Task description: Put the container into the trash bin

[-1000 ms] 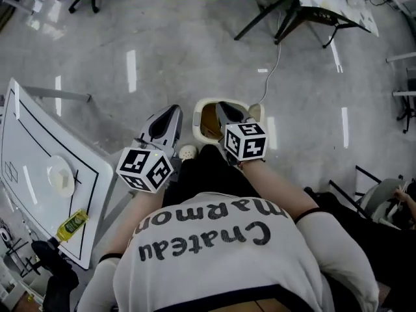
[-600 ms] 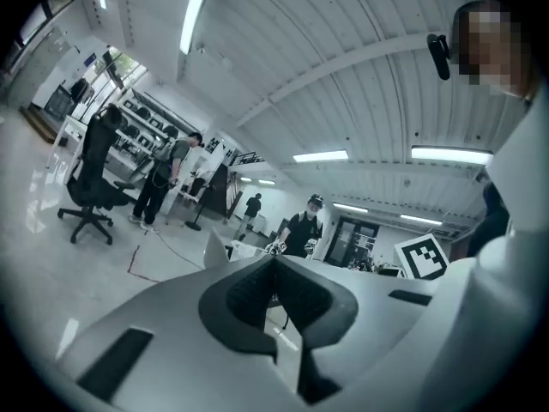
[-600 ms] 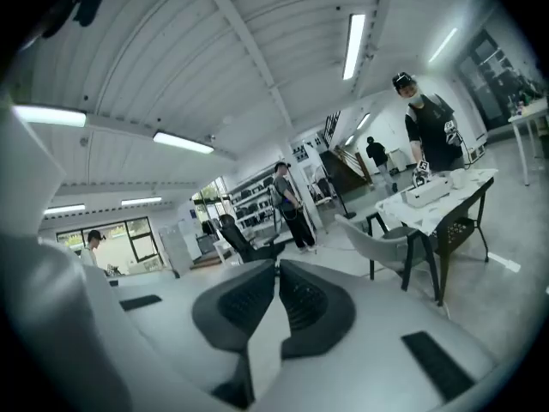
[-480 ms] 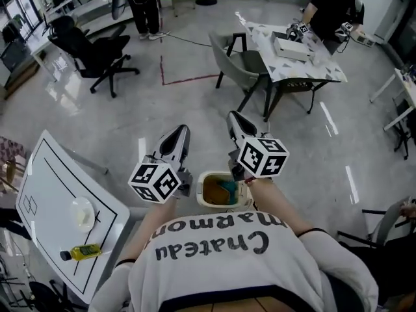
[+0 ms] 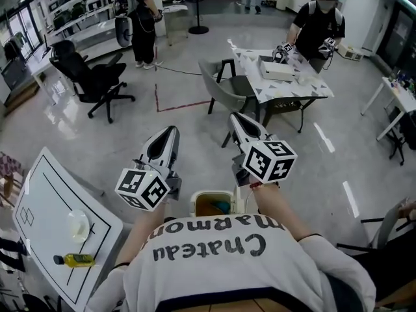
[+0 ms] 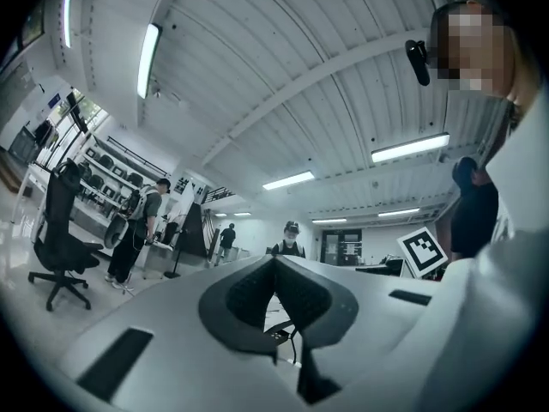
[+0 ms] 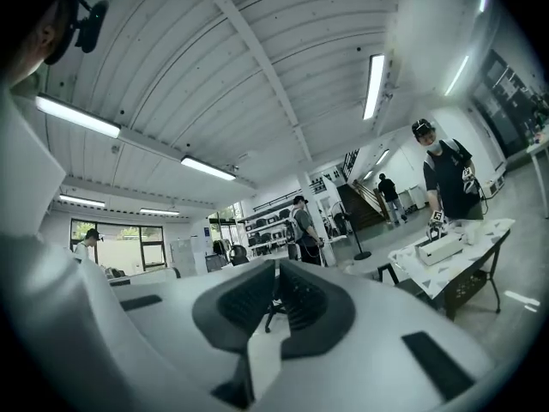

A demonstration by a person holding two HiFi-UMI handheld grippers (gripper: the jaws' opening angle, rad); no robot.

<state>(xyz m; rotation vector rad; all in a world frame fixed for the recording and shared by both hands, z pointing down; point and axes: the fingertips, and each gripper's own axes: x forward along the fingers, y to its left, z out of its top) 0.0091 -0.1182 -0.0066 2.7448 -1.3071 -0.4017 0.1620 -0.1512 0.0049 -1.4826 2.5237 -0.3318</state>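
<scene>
The trash bin (image 5: 203,200) has a cream rim and a brown inside, and stands on the floor just in front of the person. Something teal (image 5: 223,207) lies in it; I cannot tell what it is. My left gripper (image 5: 170,130) is raised above and to the left of the bin, shut and holding nothing. My right gripper (image 5: 234,117) is raised above and to the right of it, also shut and empty. In the left gripper view the left gripper (image 6: 274,261) points up at the room and ceiling, as does the right gripper (image 7: 276,265) in its own view.
A white table (image 5: 39,194) at the left carries a white bowl-like container (image 5: 78,223) and a yellow bottle (image 5: 77,260). Ahead stand a grey chair (image 5: 221,83), a patterned table (image 5: 286,77) with a person at it, and a black office chair (image 5: 91,80).
The head view has tilted up from the floor to the room. Both grippers rose from beside the bin, which now sits lower in view, near the person's body.
</scene>
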